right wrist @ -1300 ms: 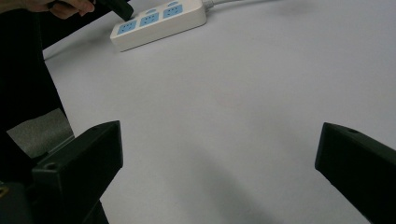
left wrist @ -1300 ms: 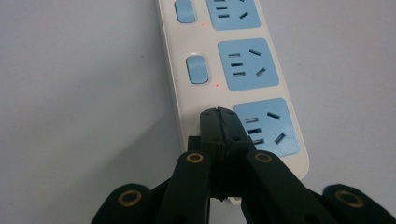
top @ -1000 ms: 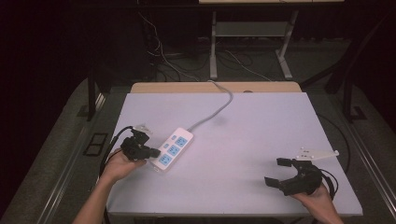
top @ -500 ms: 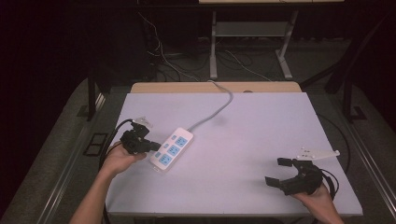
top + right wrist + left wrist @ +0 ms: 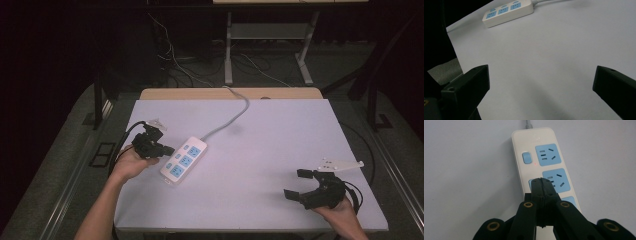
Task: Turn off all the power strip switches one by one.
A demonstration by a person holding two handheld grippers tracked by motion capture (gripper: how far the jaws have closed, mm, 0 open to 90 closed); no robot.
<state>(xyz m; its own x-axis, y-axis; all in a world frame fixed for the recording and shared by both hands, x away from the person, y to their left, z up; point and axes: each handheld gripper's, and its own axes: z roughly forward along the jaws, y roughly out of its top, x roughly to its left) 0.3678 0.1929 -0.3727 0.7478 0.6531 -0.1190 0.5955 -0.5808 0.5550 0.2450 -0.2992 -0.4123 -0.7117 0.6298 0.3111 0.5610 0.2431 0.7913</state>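
Left gripper view: the left claw (image 5: 543, 185) has its jaws pressed together into one blunt tip, holding nothing, poised over the middle switch (image 5: 532, 184) of the power strip (image 5: 534, 137).
Step in hand: it looks like pressing that middle switch with the closed tip.
How to do it well: keep the jaws together, come straight down onto the switch, and stay off the blue socket (image 5: 557, 178) just to the tip's right; press lightly so the strip does not slide on the table (image 5: 280, 145).
Contact: I cannot tell whether the tip already touches the switch.
Right claw (image 5: 309, 186): jaws wide apart and empty, well away from the strip, near the table's front right corner.
Strip's look: white, oblong body with three blue sockets in a row, each with a small blue switch beside it; a tiny red light glows beyond the tip, by the far switch (image 5: 526, 158).
Cord (image 5: 235, 112): grey, leaving the strip's far end, away from the left claw.
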